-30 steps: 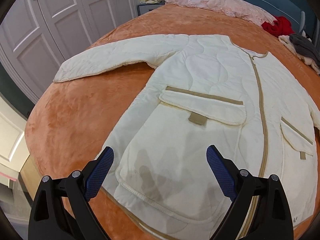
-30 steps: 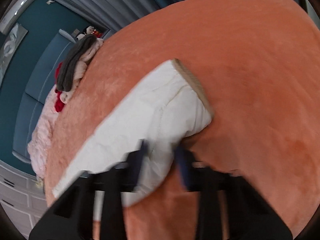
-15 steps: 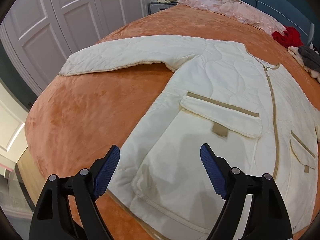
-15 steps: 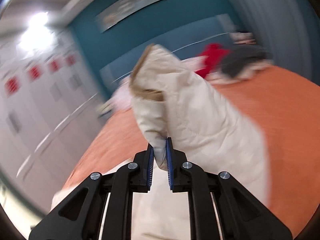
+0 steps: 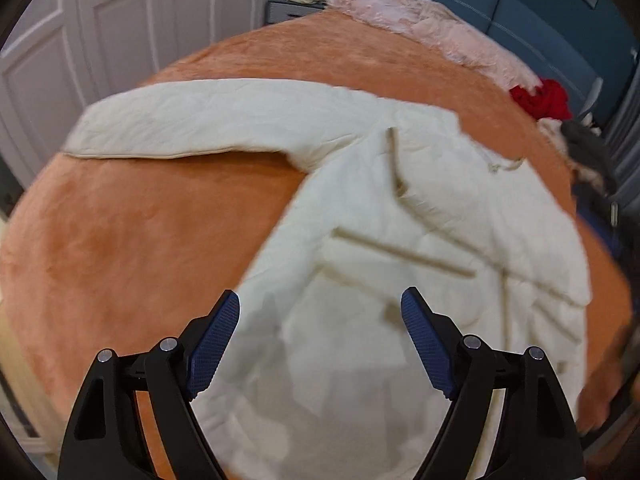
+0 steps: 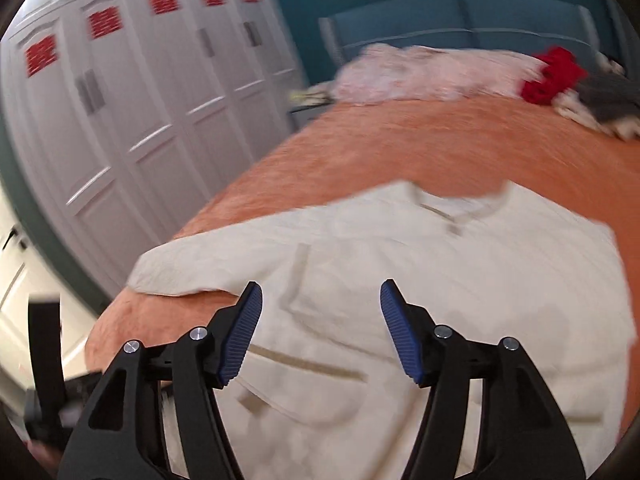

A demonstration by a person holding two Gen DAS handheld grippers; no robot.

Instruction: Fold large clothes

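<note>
A cream quilted jacket [image 5: 400, 248] with tan trim lies flat on the orange bedspread [image 5: 132, 232]. Its left sleeve [image 5: 200, 124] stretches out to the left. Its right sleeve [image 5: 436, 184] is folded across the chest, its tan cuff near the left shoulder. My left gripper [image 5: 320, 312] is open and empty above the jacket's lower left part. My right gripper [image 6: 320, 300] is open and empty above the jacket [image 6: 420, 300], with the folded sleeve's cuff [image 6: 298, 268] just ahead of it. Both views are blurred.
A pink blanket [image 5: 420, 20], red clothing [image 5: 544, 98] and grey clothing [image 5: 588, 148] lie by the blue headboard [image 5: 540, 12]. White wardrobe doors [image 5: 100, 40] stand on the left. The bed's edge drops off at the lower left.
My right gripper carried the right sleeve over the jacket's chest, let it go and opened. My left gripper stayed open and shifted slightly over the jacket's lower part.
</note>
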